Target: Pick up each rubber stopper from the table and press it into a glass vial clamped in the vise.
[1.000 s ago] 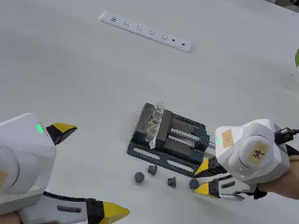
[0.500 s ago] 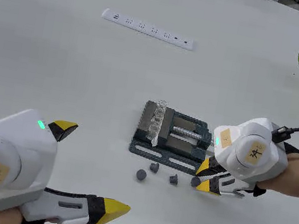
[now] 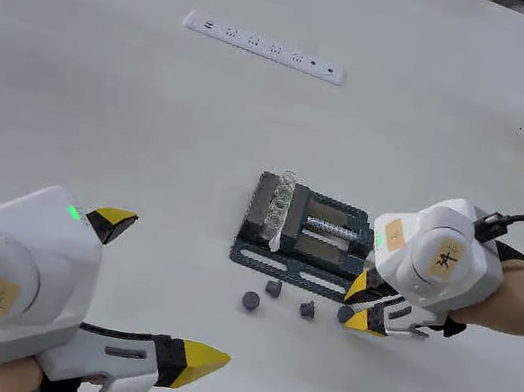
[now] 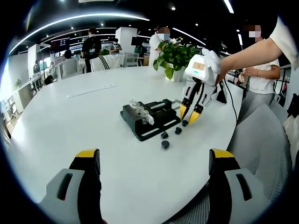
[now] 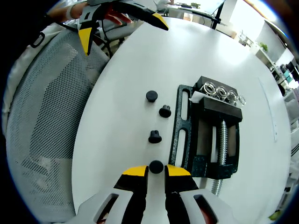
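Right claw [image 5: 156, 171] has stayed low, tips flanking the stopper [image 5: 156, 165]; whether it's clamped I can't tell, but pickup looks near.

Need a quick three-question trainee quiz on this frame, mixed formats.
1. How many stoppers lie loose on the table?
2. True or false: the left tool is shut.
3. What sits at the tips of the right tool? A) power strip B) a stopper C) plant leaf
Key: 1) four; 2) false, its jaws are wide apart; 3) B
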